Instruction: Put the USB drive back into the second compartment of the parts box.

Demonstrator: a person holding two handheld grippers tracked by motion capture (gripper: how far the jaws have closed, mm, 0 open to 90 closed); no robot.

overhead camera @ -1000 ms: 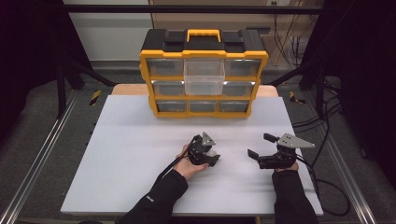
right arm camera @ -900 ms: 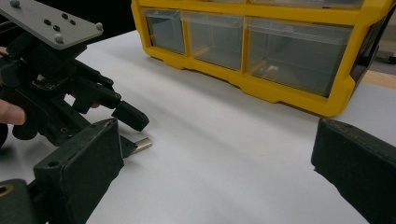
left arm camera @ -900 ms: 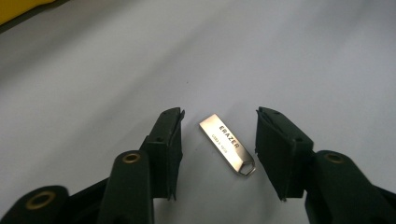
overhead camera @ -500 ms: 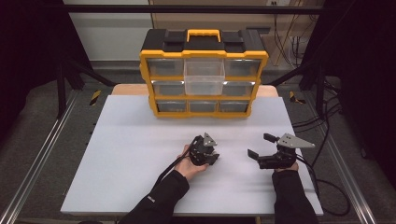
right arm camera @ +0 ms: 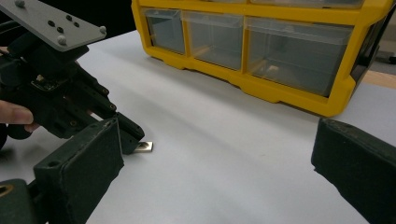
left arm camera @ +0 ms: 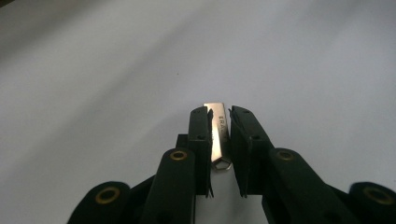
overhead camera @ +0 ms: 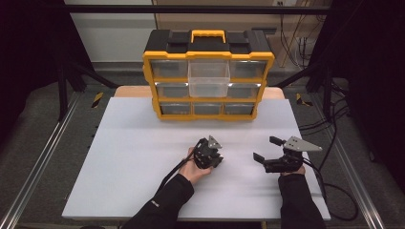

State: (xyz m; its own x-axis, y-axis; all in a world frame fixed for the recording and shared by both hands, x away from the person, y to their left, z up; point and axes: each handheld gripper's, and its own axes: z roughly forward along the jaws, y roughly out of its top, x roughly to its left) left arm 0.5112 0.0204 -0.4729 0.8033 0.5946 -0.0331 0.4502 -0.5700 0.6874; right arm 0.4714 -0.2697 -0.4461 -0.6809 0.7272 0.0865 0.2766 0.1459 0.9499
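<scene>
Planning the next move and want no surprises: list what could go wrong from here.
1. The metal piece sits thin and narrow between the left gripper's jaws, low over the table; it could twist or slip free on lifting.
2. The middle drawer juts out of the organizer, so an approaching gripper might bump it.
3. The right gripper, jaws open, lies close by; the two could collide.

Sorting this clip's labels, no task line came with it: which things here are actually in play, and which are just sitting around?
In play:
- small metal piece, clamped between the jaws of the left hand-held gripper
- yellow drawer organizer, its top-middle drawer pulled out
- right hand-held gripper, open, holding nothing

Sitting around:
- white table
- cables on the floor
</scene>
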